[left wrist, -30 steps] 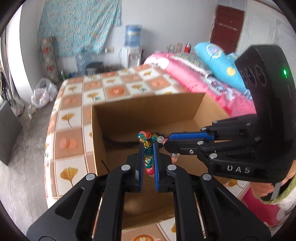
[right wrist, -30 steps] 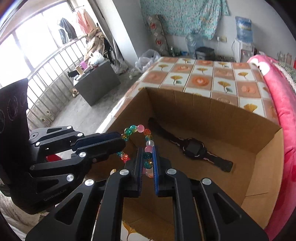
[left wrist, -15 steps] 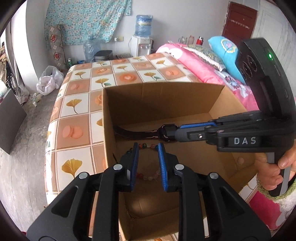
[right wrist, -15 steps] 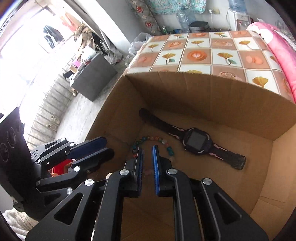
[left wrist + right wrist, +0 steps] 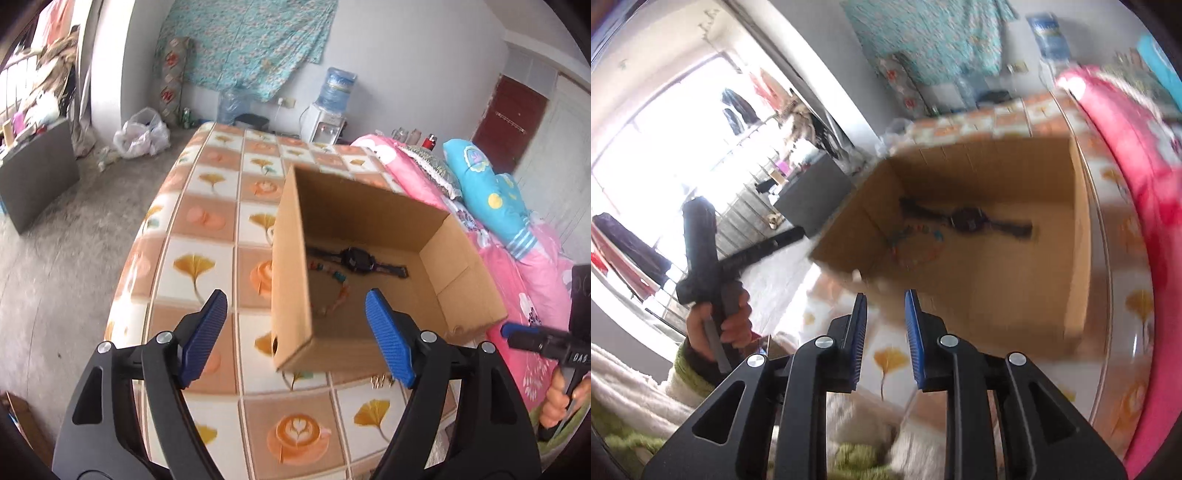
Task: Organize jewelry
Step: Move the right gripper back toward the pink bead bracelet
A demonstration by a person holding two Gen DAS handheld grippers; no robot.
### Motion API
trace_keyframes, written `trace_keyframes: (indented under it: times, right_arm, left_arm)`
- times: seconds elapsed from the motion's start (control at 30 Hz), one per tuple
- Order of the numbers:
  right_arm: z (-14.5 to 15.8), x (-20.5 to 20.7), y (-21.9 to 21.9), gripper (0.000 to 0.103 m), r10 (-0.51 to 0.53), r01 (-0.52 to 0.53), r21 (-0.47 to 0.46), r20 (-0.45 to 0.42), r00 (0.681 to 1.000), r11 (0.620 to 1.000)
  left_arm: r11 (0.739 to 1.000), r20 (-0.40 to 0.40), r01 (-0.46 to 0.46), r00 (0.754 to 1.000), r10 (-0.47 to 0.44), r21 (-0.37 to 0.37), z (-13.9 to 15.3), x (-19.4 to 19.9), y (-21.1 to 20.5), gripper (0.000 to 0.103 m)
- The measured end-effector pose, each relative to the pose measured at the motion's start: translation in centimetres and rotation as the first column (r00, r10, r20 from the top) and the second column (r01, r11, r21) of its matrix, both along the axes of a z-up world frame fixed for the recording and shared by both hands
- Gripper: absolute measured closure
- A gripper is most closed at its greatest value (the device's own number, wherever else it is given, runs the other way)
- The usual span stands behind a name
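Note:
An open cardboard box [image 5: 291,280] stands on the tiled table. Inside lie a colourful bead bracelet [image 5: 334,286] and a black wristwatch [image 5: 356,258]; both also show blurred in the right wrist view, the bracelet [image 5: 916,240] and the watch [image 5: 967,218]. My left gripper [image 5: 295,332] is wide open and empty, held back from the box's near corner. My right gripper [image 5: 884,332] is partly open and empty, pulled back from the box [image 5: 1071,258]. The right gripper shows at the left wrist view's right edge [image 5: 517,334], and the left gripper shows in the right wrist view [image 5: 786,236].
A small gold item [image 5: 382,381] lies on the table [image 5: 207,229] in front of the box. A pink bed [image 5: 535,280] with pillows runs along the right. A water dispenser [image 5: 332,110] and bags stand by the far wall. A dark cabinet [image 5: 33,173] stands at left.
Both grippers let go of the bead bracelet, which now lies in the box beside the watch. Both have pulled back out of the box, and the left jaws have opened wide.

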State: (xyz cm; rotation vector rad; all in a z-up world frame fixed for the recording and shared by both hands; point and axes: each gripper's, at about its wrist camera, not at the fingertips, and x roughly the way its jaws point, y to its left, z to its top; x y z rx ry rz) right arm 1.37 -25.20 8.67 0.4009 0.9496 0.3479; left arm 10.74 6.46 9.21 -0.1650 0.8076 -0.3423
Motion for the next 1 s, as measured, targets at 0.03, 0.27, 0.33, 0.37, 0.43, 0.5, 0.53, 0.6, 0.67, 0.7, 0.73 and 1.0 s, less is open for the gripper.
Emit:
trace_keyframes:
  times: [0.03,0.27,0.33,0.37,0.43,0.5,0.53,0.6,0.67,0.7,0.73,1.0]
  right_arm:
    - [-0.9,-0.5,-0.4,0.081,-0.021,0.021,-0.005,-0.031,0.999,1.0]
    - [-3.4,1.5,-4.1,0.081,-0.192,0.194,0.011,-0.109,0.975,0.981]
    - [-3.2,2.3,-4.6,0.081,-0.208,0.212,0.035,-0.102,0.973,0.977]
    - [-3.1,2.6,-4.7,0.081,-0.217,0.22,0.026,-0.092,0.972,0.975]
    - [-3.4,2.9,-5.2,0.081,-0.235,0.237,0.021,-0.072,0.969,0.971]
    - [-3.5,3.1,-5.7,0.081,-0.254,0.256,0.043,-0.062,0.965,0.966]
    - [-3.6,2.9,-5.8,0.081,-0.264,0.266,0.036,-0.061,0.963,0.963]
    - [-3.8,2.5,-5.8,0.081,-0.276,0.276,-0.004,-0.059,0.959,0.961]
    - [-3.7,1.7,-5.3,0.073,-0.274,0.271,-0.057,-0.047,0.961,0.961]
    - [-3.7,1.1,-5.0,0.062,-0.276,0.271,-0.101,-0.039,0.96,0.957]
    - [-3.8,0.4,-4.7,0.056,-0.274,0.268,-0.134,-0.033,0.961,0.954]
    - [-7.2,-3.8,0.3,0.035,-0.178,0.133,-0.473,-0.05,0.983,0.871]
  left_arm:
    - [1.0,-0.011,0.002,1.0,-0.002,0.001,-0.5,-0.5,0.0,0.029]
    - [0.987,-0.104,0.057,0.994,-0.041,0.15,-4.6,-0.9,-2.9,0.029]
    - [0.984,-0.098,0.05,0.995,-0.033,0.173,-4.8,-0.6,-3.4,0.029]
    - [0.985,-0.092,0.039,0.995,-0.024,0.17,-4.7,-0.1,-3.5,0.029]
    - [0.988,-0.098,0.035,0.995,-0.02,0.151,-4.6,0.7,-3.5,0.028]
    - [0.988,-0.088,0.02,0.996,-0.007,0.152,-4.7,1.4,-3.5,0.028]
    - [0.988,-0.085,0.014,0.996,-0.001,0.151,-4.7,1.7,-3.5,0.028]
    - [0.99,-0.089,0.01,0.996,0.003,0.141,-4.7,1.8,-3.4,0.028]
    - [0.992,-0.082,0.015,0.997,-0.004,0.129,-4.8,1.3,-3.4,0.028]
    - [0.992,-0.083,0.019,0.996,-0.008,0.125,-5.0,0.8,-3.4,0.027]
    - [0.993,-0.089,0.028,0.996,-0.017,0.119,-5.1,0.4,-3.5,0.025]
    - [0.942,-0.154,0.177,0.979,-0.137,0.286,-9.7,-4.2,-7.6,0.019]
